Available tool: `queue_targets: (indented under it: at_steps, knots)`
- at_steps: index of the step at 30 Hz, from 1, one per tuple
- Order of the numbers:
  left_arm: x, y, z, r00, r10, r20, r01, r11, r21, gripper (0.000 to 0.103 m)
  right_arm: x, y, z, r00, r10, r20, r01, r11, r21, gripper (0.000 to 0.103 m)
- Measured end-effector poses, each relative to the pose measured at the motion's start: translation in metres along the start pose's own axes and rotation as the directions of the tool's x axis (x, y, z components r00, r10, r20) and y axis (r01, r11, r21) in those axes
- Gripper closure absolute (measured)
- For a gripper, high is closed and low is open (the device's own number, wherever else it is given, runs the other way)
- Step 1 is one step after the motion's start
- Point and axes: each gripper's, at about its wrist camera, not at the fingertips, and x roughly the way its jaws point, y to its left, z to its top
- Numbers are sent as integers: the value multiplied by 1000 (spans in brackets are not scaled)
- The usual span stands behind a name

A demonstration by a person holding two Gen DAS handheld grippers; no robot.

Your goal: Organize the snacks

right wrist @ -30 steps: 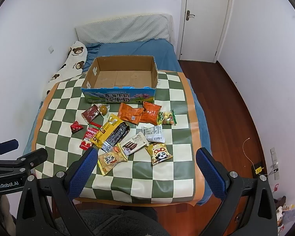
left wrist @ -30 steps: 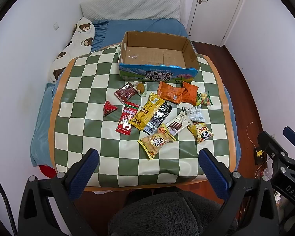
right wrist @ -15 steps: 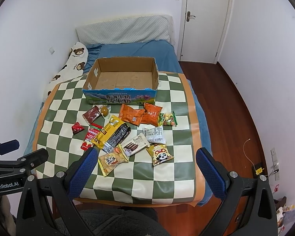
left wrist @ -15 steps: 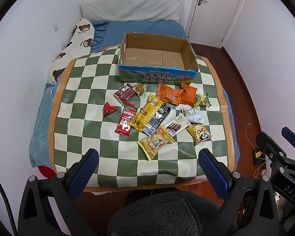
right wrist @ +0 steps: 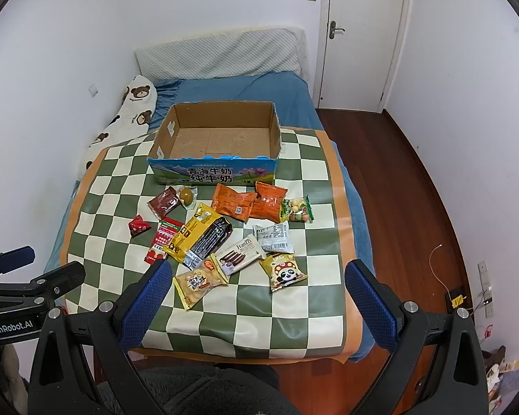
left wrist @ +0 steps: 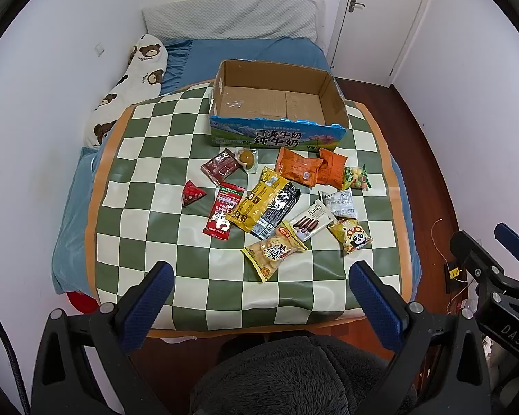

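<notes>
Drifted slightly since earlier: left gripper (left wrist: 259,292) and right gripper (right wrist: 258,288), both at 6 o'clock, jaws wide apart, empty. Lay unmoved: snacks (right wrist: 225,235) at centre on checkered cloth (right wrist: 294,314), cardboard box (right wrist: 214,169) at 12 o'clock.

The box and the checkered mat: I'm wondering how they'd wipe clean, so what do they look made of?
The box looks like corrugated cardboard: raw brown inside, glossy printed outer face, torn top edge. The checkered mat seems to be smooth vinyl or faux leather, judging by its soft sheen and slight ripples; which one, I cannot tell.
</notes>
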Motion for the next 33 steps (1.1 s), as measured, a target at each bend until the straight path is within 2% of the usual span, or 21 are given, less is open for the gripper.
queue_targets:
  at_steps: [12, 17, 23, 28, 33]
  knots:
    - [4, 5, 2, 1000, 2, -5, -2, 1000, -14, 0, 7, 1, -1, 1000, 12, -23, -12, 1000, 19, 2]
    - [31, 13, 10, 998, 61, -5, -61, 998, -13, 0, 36, 0, -4, 997, 25, -73, -23, 999, 33, 2]
    - [97, 25, 14, 987, 144, -67, -142, 989, 33, 0, 106, 0, -10, 985, 60, -160, -49, 996, 75, 2]
    - [157, 31, 21, 974, 175, -142, -164, 983, 88, 0, 182, -1, -19, 967, 60, -246, -28, 991, 130, 2]
    - [207, 23, 36, 962, 245, -124, -215, 953, 212, 0, 260, -4, -31, 938, 113, -327, -39, 974, 225, 2]
